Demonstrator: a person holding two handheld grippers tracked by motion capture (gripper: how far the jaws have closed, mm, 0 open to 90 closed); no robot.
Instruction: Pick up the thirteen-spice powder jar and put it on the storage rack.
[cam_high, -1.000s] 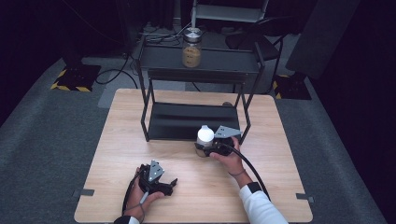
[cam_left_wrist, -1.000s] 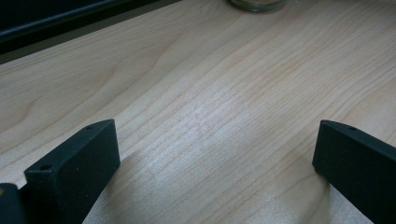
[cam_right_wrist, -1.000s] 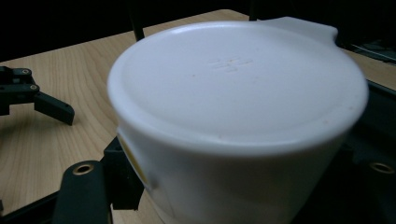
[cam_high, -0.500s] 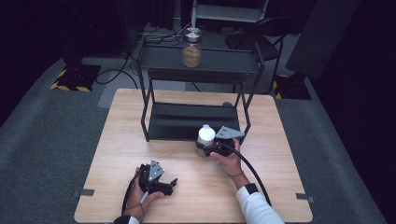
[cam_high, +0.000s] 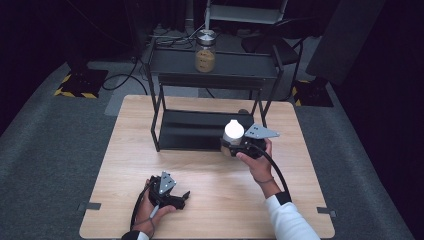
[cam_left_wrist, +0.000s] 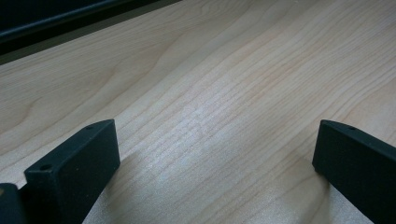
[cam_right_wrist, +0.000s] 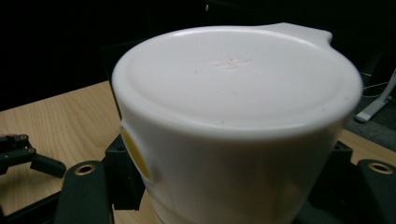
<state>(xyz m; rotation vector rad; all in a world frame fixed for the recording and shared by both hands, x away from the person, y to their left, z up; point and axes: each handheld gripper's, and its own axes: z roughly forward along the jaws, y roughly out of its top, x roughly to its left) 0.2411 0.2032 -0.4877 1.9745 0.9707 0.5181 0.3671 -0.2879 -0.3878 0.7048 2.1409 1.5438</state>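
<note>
We have the white-lidded jar (cam_high: 233, 136) clamped in the right hand-held gripper (cam_high: 235, 146), its jaws closed on the jar's body just below the cap, as the right gripper view shows (cam_right_wrist: 233, 140). The jar sits just in front of the black shelf rack (cam_high: 215, 75), near the rack's right front leg and clear of the wooden surface (cam_high: 210, 200). The likely aim is one of the rack's shelves: the top one already carries a glass jar with a metal lid (cam_high: 205, 51), while the lower one looks bare.

To do this well, we keep the jar upright and the grip steady, since the smooth plastic could slip if we tilt it. We judge that the main hazard is the rack's front rail and leg, so we clear them before we move inward. If we choose the top shelf, we set down beside the glass jar, not against it.

The left hand-held gripper (cam_high: 172, 196) rests on the surface well in front of the rack, jaws wide apart and holding nothing (cam_left_wrist: 205, 140).
</note>
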